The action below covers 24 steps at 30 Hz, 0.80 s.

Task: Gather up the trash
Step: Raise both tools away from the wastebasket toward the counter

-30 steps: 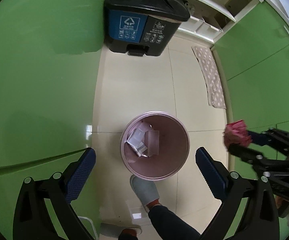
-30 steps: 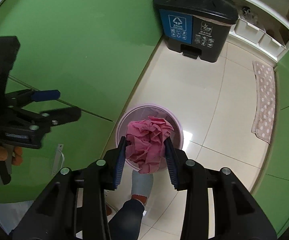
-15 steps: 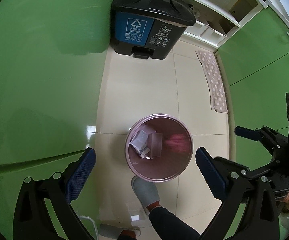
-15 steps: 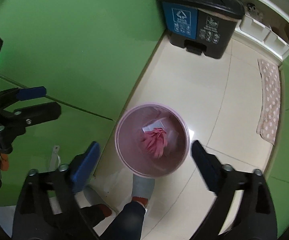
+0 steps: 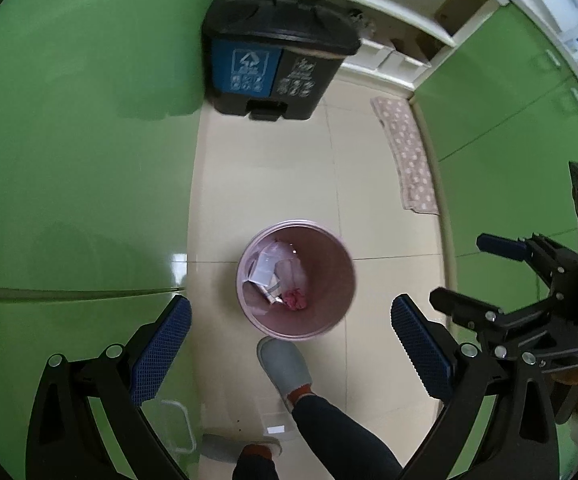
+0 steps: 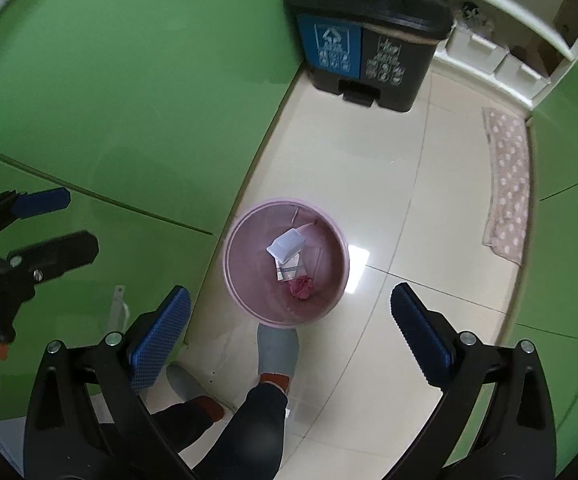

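Hovering: both hand-held grippers (image 5: 289,344) (image 6: 289,340) spread, empty | pink wad (image 6: 301,287) in bin (image 6: 249,304)

Pink bin (image 6: 249,304), apparently polka-dotted mat (image 6: 507,184).

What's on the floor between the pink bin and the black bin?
Nothing: bare tile separates the pink bin from the black bin, clearest in the right wrist view.

Crumpled pink wad (image 6: 302,287) lies in the pink bin (image 6: 245,304) (among papers (image 6: 285,249)).
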### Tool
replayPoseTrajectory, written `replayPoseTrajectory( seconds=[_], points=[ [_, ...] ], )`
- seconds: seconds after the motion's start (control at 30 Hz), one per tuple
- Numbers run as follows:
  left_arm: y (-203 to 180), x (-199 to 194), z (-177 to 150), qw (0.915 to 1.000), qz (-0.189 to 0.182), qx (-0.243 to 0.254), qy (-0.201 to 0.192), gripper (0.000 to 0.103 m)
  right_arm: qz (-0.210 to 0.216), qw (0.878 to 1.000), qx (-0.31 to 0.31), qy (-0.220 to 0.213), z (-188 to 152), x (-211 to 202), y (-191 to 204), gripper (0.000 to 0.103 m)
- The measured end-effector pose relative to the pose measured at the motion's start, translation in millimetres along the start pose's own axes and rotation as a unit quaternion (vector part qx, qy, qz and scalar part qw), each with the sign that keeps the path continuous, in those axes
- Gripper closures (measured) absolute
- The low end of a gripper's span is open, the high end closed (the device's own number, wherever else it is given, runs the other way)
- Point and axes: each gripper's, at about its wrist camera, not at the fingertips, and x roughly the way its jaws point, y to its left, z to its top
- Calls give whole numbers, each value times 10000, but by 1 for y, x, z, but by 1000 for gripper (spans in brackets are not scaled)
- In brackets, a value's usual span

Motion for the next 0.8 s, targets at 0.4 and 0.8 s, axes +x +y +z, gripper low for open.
replayPoseTrajectory(
  seconds=[0.4,0.8],
  points=[
    [-52,-197,1,9962,-76,409,-759,7,-229,9963,-62,-828,8,-219,45,4],
    [0,-355,-41,9785,704,-208,-1925,7,313,9772,-1116,-1777,26,-346,158,3]
  ],
)
